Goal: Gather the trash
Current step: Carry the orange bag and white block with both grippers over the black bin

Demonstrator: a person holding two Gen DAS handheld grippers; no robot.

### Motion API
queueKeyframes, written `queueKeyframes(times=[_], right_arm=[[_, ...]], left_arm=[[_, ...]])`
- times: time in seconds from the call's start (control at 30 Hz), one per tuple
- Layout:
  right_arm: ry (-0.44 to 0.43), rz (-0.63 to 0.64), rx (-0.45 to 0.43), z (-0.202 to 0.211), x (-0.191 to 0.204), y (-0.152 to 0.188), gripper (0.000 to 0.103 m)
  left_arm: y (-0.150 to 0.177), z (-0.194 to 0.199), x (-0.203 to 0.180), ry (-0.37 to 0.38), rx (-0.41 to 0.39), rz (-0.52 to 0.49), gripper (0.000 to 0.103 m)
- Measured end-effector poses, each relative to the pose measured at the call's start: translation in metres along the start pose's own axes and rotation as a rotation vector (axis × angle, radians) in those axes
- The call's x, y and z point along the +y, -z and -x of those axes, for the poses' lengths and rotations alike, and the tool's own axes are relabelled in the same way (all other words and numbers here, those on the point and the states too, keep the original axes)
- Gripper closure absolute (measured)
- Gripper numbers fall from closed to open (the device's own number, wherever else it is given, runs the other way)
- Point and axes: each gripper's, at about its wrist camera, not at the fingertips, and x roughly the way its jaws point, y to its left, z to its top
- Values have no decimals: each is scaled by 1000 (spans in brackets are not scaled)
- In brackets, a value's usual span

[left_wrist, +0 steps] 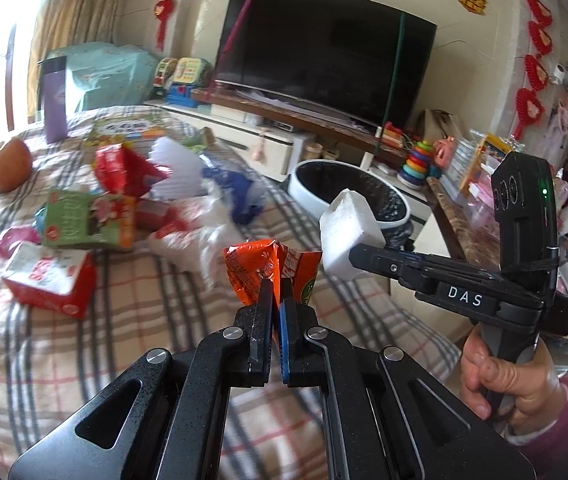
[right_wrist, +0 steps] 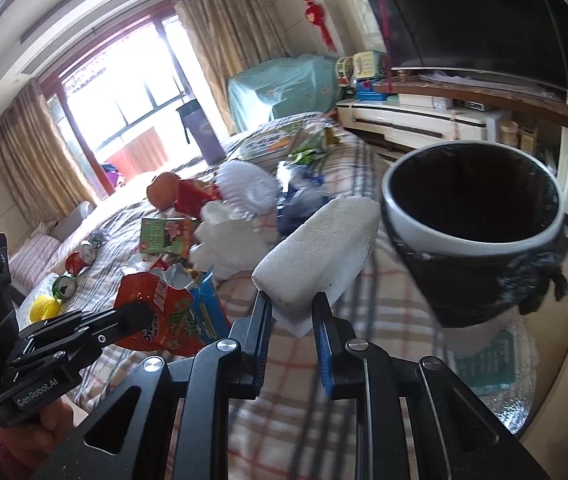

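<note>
My left gripper (left_wrist: 275,286) is shut on an orange snack wrapper (left_wrist: 260,266), held above the plaid-covered table (left_wrist: 124,320). It also shows in the right wrist view (right_wrist: 156,312), with the left gripper (right_wrist: 140,314) on it. My right gripper (right_wrist: 292,304) is shut on a white foam block (right_wrist: 316,248); the block shows in the left wrist view (left_wrist: 344,232) at the right gripper's tips (left_wrist: 354,254). A white trash bin with a black liner (right_wrist: 472,220) stands just right of the block, beside the table; it shows in the left wrist view (left_wrist: 344,184).
Trash lies on the table: a green carton (left_wrist: 80,220), a red-white carton (left_wrist: 52,276), a red bag (left_wrist: 124,168), white plastic bags (left_wrist: 204,236), a blue wrapper (left_wrist: 240,188), cans (right_wrist: 80,260). An apple (left_wrist: 10,164) and a purple bottle (left_wrist: 54,100) stand farther back. A TV (left_wrist: 324,48) is behind.
</note>
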Motion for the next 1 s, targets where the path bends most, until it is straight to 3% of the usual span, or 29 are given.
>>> queueKeyframes(times=[0.53, 1.0], right_arm=[[87, -35, -33, 19, -55, -24, 82], [156, -26, -19, 11, -95, -64, 82]], left_arm=[[-49, -43, -40, 67, -18, -57, 101], [-95, -93, -56, 73, -4, -72, 101]])
